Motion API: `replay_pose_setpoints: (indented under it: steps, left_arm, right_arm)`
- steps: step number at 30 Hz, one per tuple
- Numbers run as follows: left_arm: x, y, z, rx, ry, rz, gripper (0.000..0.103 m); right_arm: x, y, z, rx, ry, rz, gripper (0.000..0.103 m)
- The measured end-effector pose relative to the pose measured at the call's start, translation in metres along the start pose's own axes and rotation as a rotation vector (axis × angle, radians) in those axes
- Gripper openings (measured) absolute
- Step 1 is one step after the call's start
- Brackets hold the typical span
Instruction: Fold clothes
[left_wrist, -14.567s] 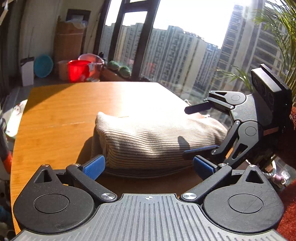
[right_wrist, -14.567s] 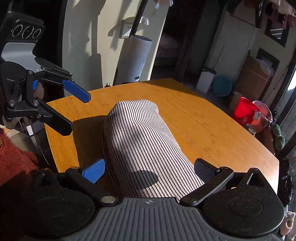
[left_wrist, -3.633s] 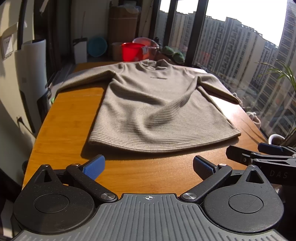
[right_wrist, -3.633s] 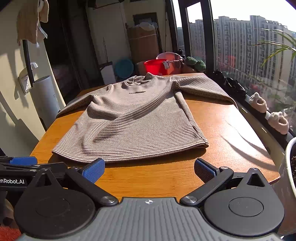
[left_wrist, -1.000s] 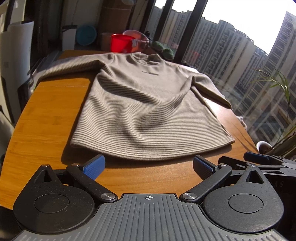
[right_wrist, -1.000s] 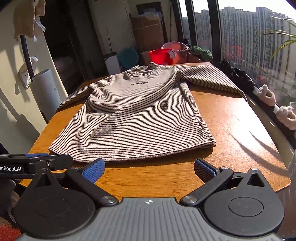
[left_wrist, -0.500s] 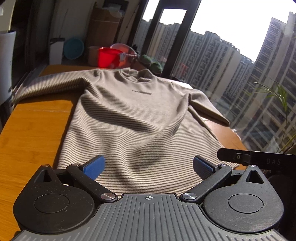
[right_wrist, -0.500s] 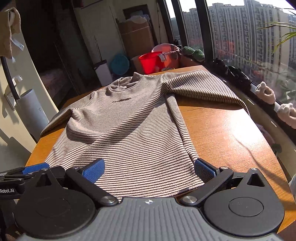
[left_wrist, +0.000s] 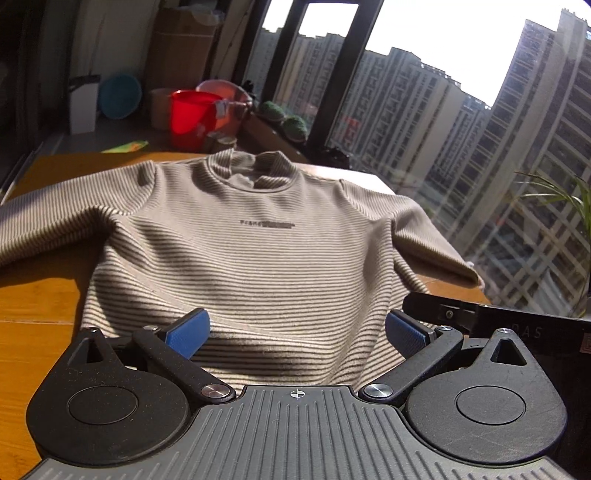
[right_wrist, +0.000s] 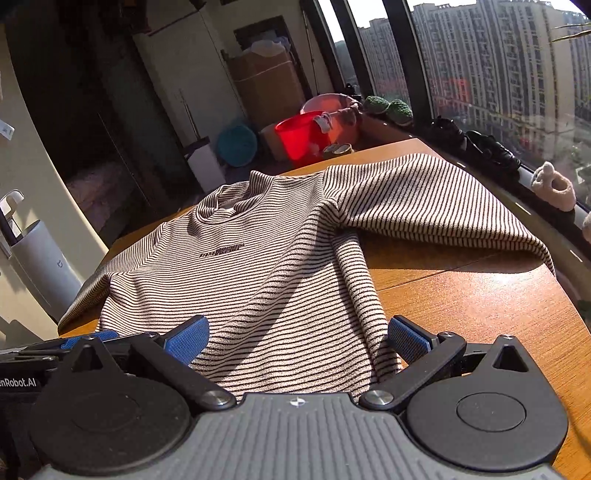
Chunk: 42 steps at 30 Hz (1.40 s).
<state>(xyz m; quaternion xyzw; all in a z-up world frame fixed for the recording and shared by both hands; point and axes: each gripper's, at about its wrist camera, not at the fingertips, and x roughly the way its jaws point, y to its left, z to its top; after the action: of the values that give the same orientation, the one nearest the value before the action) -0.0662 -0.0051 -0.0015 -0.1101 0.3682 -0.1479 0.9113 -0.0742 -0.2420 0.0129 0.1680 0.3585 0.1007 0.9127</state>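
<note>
A beige striped long-sleeved sweater (left_wrist: 258, 258) lies spread flat, front up, on the wooden table (left_wrist: 33, 295), collar at the far end and sleeves out to both sides. It also shows in the right wrist view (right_wrist: 258, 266). My left gripper (left_wrist: 295, 334) is open, its jaws over the bottom hem near the sweater's left half. My right gripper (right_wrist: 297, 338) is open, its jaws over the hem near the right side seam. Neither holds cloth. The right gripper's body shows in the left wrist view (left_wrist: 498, 325), close beside my left one.
A red bucket (left_wrist: 194, 116), a pink basin, a teal round object (right_wrist: 236, 146) and a cardboard box (right_wrist: 266, 85) stand on the floor beyond the table's far end. Tall windows run along the right. A white cylinder (right_wrist: 48, 266) stands at the left.
Both grippers have moved forward from in front of the table to over the sweater's bottom hem. Both stay open. The sweater has not moved.
</note>
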Motion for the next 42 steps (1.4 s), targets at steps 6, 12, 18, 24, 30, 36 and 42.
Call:
replay_pose_setpoints:
  steps: [6, 12, 18, 24, 30, 36, 42]
  left_arm:
    - [0.012, 0.011, -0.009, 0.020, -0.053, -0.017, 0.103]
    - [0.006, 0.004, -0.018, 0.064, -0.040, -0.002, 0.103]
    - [0.002, -0.006, -0.027, 0.077, -0.040, -0.020, 0.103]
    - [0.006, -0.002, -0.024, 0.054, -0.061, -0.029, 0.103]
    - [-0.001, 0.016, -0.022, -0.029, -0.091, -0.093, 0.103]
    - [-0.003, 0.017, -0.023, -0.037, -0.095, -0.096, 0.103]
    - [-0.007, 0.019, -0.026, -0.060, -0.102, -0.117, 0.103]
  right_arm:
    - [0.008, -0.015, 0.005, 0.118, -0.041, 0.048, 0.103]
    - [-0.006, -0.019, -0.011, 0.029, 0.042, 0.220, 0.103]
    - [-0.027, -0.020, -0.027, -0.058, 0.031, 0.164, 0.103]
    - [-0.074, -0.112, 0.012, 0.311, -0.164, 0.037, 0.103]
    - [-0.065, -0.243, -0.001, 0.972, -0.108, 0.045, 0.085]
    - [-0.022, -0.274, -0.032, 1.315, -0.026, 0.115, 0.048]
    - [-0.008, -0.273, -0.021, 1.331, -0.066, 0.144, 0.073]
